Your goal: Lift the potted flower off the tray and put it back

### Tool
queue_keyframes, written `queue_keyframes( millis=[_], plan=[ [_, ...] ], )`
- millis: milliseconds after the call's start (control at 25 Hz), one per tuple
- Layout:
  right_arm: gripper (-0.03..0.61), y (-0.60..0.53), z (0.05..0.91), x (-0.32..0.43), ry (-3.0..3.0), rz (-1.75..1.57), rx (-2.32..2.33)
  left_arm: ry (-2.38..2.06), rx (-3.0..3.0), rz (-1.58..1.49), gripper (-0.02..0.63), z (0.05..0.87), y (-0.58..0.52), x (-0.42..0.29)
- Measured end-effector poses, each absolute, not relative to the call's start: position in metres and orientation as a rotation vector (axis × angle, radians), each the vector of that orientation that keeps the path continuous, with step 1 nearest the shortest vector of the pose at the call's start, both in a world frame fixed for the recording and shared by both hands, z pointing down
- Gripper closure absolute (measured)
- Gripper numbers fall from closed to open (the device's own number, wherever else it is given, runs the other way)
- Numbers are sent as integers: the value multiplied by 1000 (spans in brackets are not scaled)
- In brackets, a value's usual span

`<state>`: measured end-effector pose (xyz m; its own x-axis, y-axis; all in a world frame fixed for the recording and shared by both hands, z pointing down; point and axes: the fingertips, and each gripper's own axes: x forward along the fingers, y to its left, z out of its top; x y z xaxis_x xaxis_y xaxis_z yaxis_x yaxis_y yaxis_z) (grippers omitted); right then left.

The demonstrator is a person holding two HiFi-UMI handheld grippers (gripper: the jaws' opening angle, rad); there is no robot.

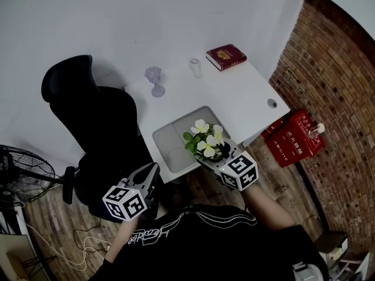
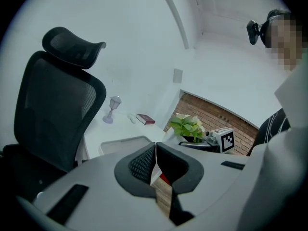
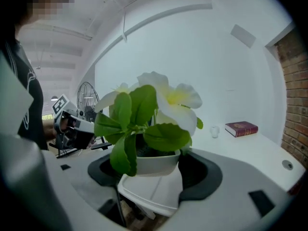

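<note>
Pinching the potted flower [image 1: 205,140] by its pot, right tool [image 1: 220,156] holds it up beside the tray [image 1: 170,138], ctr frame — left tool [image 1: 150,173] pressed together, unneeded.

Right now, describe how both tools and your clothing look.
Left tool and right tool are light grey shells with dark, rounded jaw pads. Each carries a white cube printed with black square markers. The person wears a black top with thin white lines and lettering.

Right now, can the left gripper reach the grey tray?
Probably yes. The left gripper, jaws shut, hangs near the desk edge with nothing between it and the tray; the right gripper holds the potted flower by its other end.
</note>
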<state>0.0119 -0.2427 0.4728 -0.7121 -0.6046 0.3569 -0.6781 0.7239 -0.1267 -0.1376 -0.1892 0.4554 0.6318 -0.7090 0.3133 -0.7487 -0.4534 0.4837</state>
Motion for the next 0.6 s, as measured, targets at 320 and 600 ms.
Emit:
queue_keyframes(
  millis=[320,600],
  plan=[
    [247,-301,521,3,-2555,366,939,-1244,2212,48,580,460,-215,-152],
    [247,-328,564,-1,-2484,349,863,-1341,2160,9,580,468,-223,-169]
  ],
)
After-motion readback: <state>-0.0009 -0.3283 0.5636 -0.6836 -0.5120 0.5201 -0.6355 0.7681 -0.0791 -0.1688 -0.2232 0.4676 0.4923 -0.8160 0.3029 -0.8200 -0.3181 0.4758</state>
